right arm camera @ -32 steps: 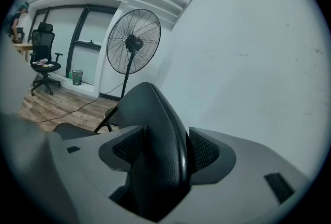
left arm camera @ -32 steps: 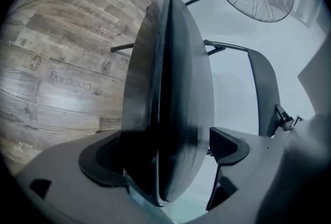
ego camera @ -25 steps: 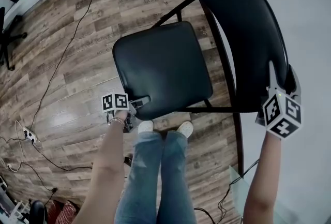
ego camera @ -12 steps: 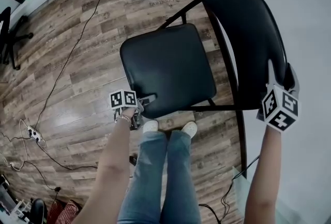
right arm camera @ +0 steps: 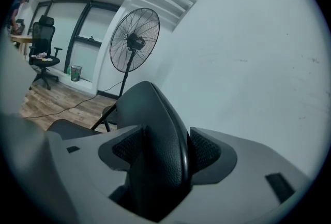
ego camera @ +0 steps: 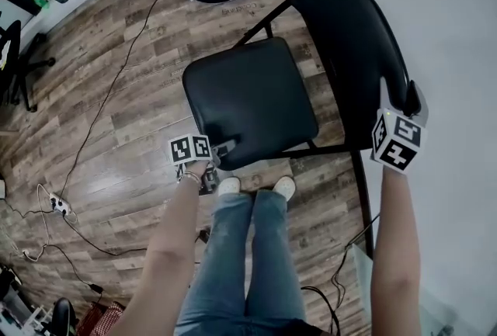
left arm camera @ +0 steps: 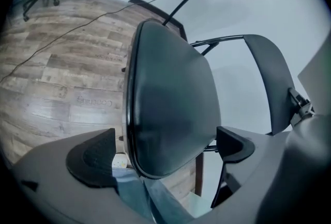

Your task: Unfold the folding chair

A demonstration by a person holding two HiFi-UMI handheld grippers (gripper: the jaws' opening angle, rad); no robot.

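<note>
Two grippers are at the folding chair (ego camera: 311, 78), which stands on the wood floor (ego camera: 116, 94) hard against the white wall (ego camera: 458, 55), just ahead of the person's shoes (ego camera: 225, 187).

The change is at the left gripper (ego camera: 221, 150). A second ago it sat closer about the front corner of the seat (ego camera: 248, 98). Its jaws have just been opening and now stand as wide as they go. In the left gripper view the rounded front edge of the seat is still between the pads (left arm camera: 90, 158), but neither pad presses on it.

The right gripper (ego camera: 400, 98) looks the same as in the earlier pictures: part-closed jaws clamped on the top edge of the backrest (ego camera: 357, 39), a pad on each face.

From the head view the seat lies down flat between the frame legs, and it keeps that position across the three pictures. I'd judge the unfolding is all but done, with the left claw letting go because the seat needs no more pushing. What's left is probably to free the backrest.
</note>
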